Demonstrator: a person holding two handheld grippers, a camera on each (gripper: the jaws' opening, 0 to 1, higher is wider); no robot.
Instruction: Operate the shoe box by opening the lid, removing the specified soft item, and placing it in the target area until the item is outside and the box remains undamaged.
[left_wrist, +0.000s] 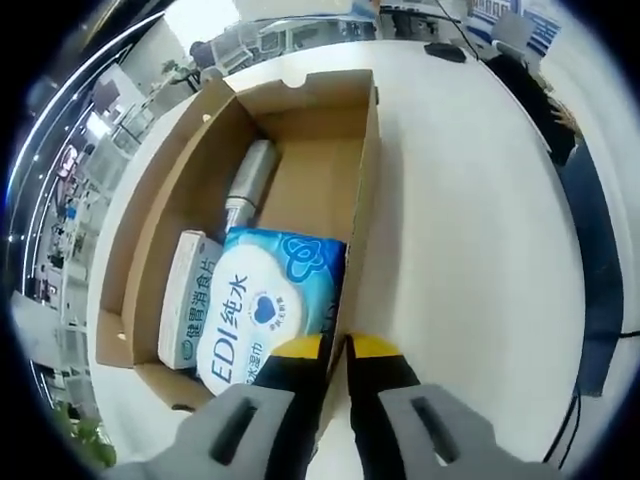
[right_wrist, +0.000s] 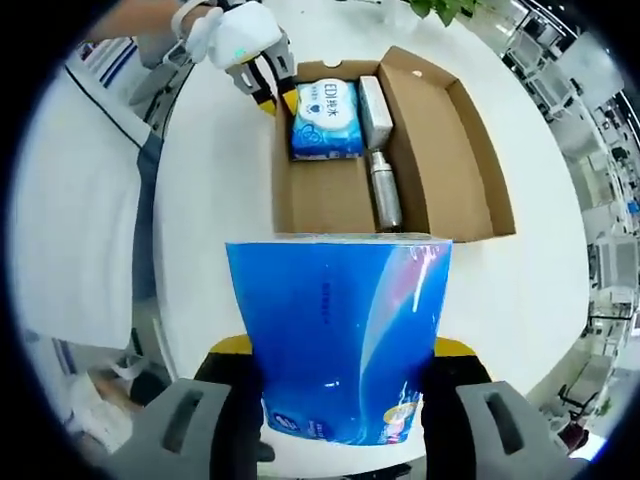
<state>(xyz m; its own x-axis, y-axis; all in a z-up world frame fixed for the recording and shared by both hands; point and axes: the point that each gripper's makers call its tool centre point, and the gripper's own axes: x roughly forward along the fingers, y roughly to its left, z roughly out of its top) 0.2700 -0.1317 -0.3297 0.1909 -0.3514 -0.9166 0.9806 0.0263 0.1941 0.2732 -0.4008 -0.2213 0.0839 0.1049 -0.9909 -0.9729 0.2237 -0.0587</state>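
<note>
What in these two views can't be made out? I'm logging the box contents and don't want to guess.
- Right gripper view: the blue pack hides the shoe box near wall and its own lower end covers the right gripper.
- Left gripper view: the left gripper covers the wipes pack corner; jaws straddle the box wall.
- Metal bottle: label too small.

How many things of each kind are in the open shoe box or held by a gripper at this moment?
Blue wet-wipes pack, inside the shoe box: 1
White carton, in the box: 1
Silver bottle, in the box: 1
Large blue soft pack, held outside the box between the right gripper's jaws: 1
Total: 4 (3 in the box, 1 out)
</note>
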